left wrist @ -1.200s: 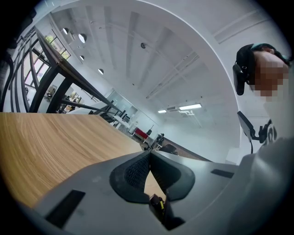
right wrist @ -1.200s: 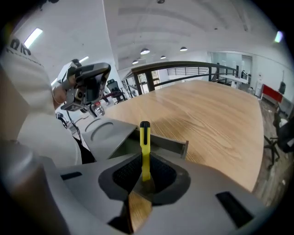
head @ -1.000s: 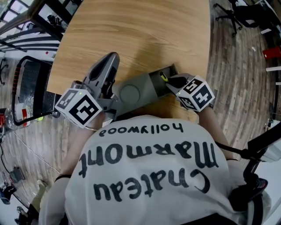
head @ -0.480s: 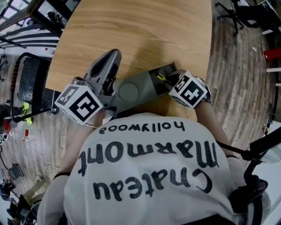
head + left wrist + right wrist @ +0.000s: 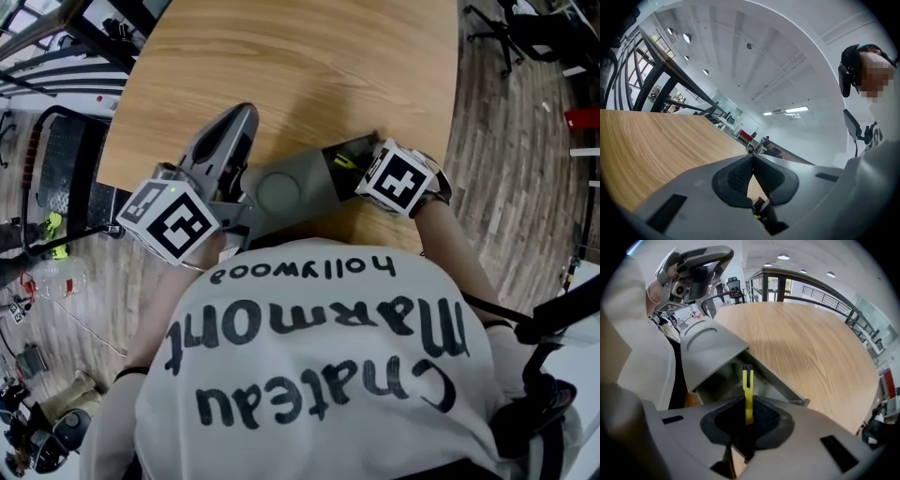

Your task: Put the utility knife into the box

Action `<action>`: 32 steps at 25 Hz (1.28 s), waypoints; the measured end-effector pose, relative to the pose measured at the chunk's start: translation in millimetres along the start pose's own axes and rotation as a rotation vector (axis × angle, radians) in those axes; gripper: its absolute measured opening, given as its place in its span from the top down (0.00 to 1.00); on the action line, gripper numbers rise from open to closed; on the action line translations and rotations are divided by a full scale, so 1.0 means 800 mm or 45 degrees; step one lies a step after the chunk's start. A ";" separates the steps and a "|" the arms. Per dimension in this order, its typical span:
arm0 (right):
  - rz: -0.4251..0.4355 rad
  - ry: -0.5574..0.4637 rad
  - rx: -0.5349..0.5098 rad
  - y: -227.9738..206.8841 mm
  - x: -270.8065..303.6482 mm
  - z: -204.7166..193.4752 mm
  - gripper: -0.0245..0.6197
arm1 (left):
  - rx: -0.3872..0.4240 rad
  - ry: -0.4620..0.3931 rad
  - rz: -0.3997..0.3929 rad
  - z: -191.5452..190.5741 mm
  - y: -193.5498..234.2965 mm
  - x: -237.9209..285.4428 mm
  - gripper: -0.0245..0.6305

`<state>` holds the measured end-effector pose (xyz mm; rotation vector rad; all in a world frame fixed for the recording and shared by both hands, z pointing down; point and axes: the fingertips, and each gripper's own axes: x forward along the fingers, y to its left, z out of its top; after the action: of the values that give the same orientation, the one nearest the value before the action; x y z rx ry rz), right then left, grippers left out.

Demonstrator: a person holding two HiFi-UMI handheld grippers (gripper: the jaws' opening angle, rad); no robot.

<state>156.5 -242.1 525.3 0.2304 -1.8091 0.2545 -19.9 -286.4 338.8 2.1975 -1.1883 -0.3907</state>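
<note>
A grey box (image 5: 291, 187) lies at the near edge of the wooden table (image 5: 309, 56) with its lid (image 5: 710, 345) raised. My right gripper (image 5: 364, 171) is at the box's right end, shut on a thin yellow utility knife (image 5: 748, 387). The knife's (image 5: 345, 163) front end reaches over the open mouth of the box. In its own view the right gripper (image 5: 748, 412) shows the knife upright between its pads. My left gripper (image 5: 236, 124) points away over the table, left of the box. The jaws of the left gripper (image 5: 752, 159) are shut, with nothing seen between them.
The person's white printed shirt (image 5: 319, 366) fills the lower half of the head view and hides the table's near edge. A black metal frame (image 5: 56, 178) stands on the floor at the left. An office chair (image 5: 506, 28) is at the far right.
My right gripper has moved left, closer to the box, and brought the knife over its opening. The left gripper has stayed nearly still.
</note>
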 end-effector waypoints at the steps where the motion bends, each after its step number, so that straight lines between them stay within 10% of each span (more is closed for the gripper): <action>1: 0.003 0.002 -0.005 0.000 0.000 0.002 0.87 | 0.000 -0.002 0.002 0.001 0.000 0.000 0.95; 16: -0.031 0.063 -0.132 -0.002 0.010 -0.005 0.87 | -0.009 -0.015 0.011 0.003 0.006 -0.009 0.95; 32: -0.042 -0.566 0.204 0.012 -0.037 0.037 0.87 | 0.010 -0.018 -0.012 -0.007 0.024 -0.042 0.95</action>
<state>133.3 -241.2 488.9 0.4577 -2.2241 0.3454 -48.3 -264.5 354.8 2.2109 -1.1895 -0.4066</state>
